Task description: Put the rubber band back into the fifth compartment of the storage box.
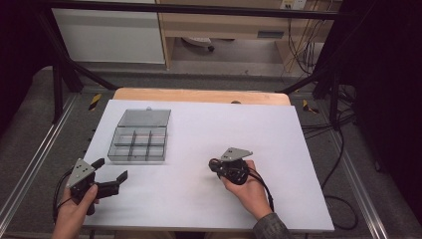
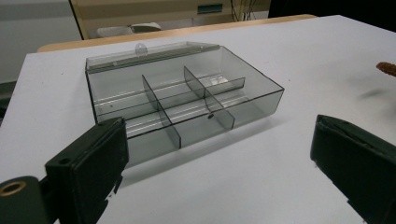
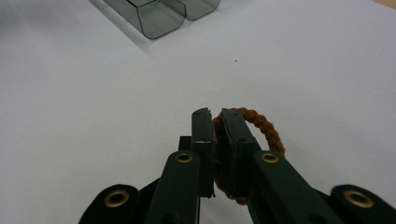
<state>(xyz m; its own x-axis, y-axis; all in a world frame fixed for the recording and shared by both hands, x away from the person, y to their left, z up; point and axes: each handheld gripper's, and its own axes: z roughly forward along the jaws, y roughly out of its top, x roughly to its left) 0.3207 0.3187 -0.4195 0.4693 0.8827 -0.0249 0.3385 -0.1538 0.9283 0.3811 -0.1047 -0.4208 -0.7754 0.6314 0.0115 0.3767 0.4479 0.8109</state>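
Note:
A brown braided cord ring (image 3: 266, 125) is pinched between the pads of my right gripper (image 3: 215, 115), which is shut on it just above the white tabletop (image 1: 199, 124). In the high view my right gripper (image 1: 215, 165) is right of centre, with a hand around it. A clear grey compartment box (image 1: 138, 137) lies at the left with its lid folded back. My left gripper (image 1: 111, 169) stands open in front of the box with nothing between its jaws. In the left gripper view the box (image 2: 182, 98) is empty behind the wide-apart jaws of the left gripper (image 2: 219, 135).
The white sheet covers a wooden table (image 1: 199, 94) whose far edge shows behind it. Metal frame rails and black cables (image 1: 343, 149) run beside the table on the floor. A corner of the box (image 3: 159, 18) shows at the top of the right gripper view.

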